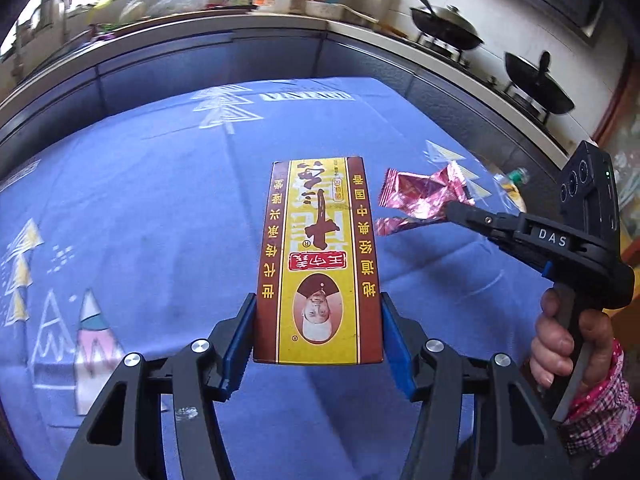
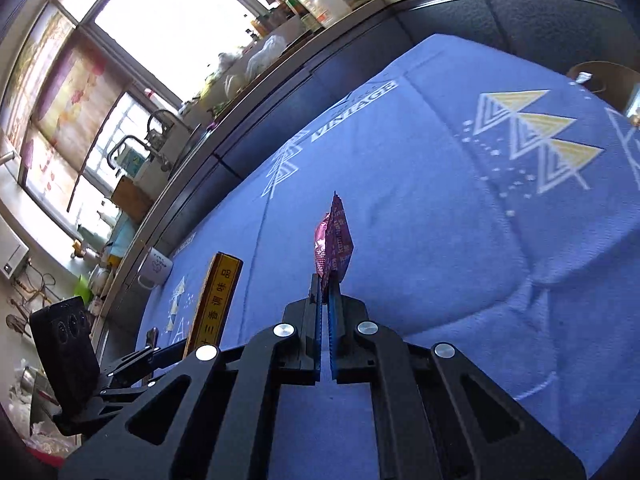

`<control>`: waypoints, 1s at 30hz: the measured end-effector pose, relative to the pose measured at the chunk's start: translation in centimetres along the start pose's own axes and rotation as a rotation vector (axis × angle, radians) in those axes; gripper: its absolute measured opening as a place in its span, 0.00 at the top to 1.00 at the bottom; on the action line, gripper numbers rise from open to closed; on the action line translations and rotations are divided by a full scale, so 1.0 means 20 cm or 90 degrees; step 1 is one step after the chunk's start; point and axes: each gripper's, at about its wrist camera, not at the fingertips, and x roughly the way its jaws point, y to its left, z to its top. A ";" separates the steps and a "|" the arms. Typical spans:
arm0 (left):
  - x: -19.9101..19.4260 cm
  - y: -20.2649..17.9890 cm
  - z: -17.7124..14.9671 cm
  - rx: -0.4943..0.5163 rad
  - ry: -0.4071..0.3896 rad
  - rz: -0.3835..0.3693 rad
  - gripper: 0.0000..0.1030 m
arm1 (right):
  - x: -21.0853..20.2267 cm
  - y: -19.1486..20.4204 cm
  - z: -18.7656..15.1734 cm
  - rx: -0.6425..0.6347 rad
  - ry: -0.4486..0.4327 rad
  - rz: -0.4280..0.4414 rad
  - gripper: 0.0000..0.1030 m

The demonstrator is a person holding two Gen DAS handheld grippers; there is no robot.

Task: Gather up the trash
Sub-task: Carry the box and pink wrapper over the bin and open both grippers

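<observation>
Trash is in both tools. The left gripper [image 1: 318, 332] is squeezed onto a tall box [image 1: 318, 260] in the middle of the left wrist view. Its blue pads [image 1: 240, 336] press on the two long sides of the box, near the bottom end. The right gripper [image 2: 328, 300] is pinched tight on a pink wrapper [image 2: 334, 244] in the middle of the right wrist view. In the left wrist view that same wrapper [image 1: 420, 196] shows just to the right of the box, not touching it.

A blue cloth [image 1: 160, 200] with white and yellow triangle trees fills most of both views, under the box and the wrapper. Past it, along the top of the left wrist view, runs a kitchen counter [image 1: 200, 28] full of bottles and bags, too blurry to name. Two black woks [image 1: 532, 84] sit on the stove at the upper right. A hand [image 1: 568, 344] in a pink checked sleeve holds the right tool at the lower right. In the right wrist view a white mug [image 2: 156, 268] stands at the left, by the cloth's edge, and a bright window [image 2: 160, 12] fills the upper left.

The box is yellow down the middle with dark red-brown bands on both sides, Chinese writing and a small picture of a man's face, all upside down. The wrapper is shiny, pink and crumpled.
</observation>
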 end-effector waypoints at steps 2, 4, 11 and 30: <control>0.06 -0.08 0.03 0.018 0.020 -0.023 0.43 | -0.10 -0.10 0.01 0.022 -0.028 -0.006 0.97; 0.12 -0.16 0.08 0.033 0.040 -0.047 0.43 | -0.22 -0.21 0.04 0.045 -0.060 -0.016 0.97; 0.34 -0.60 0.35 0.122 0.069 -0.121 0.43 | -0.53 -0.62 0.12 0.129 -0.157 -0.065 0.97; 1.26 -1.55 1.06 0.208 0.152 -0.223 0.42 | -0.55 -1.21 0.57 0.125 -0.141 -0.208 0.90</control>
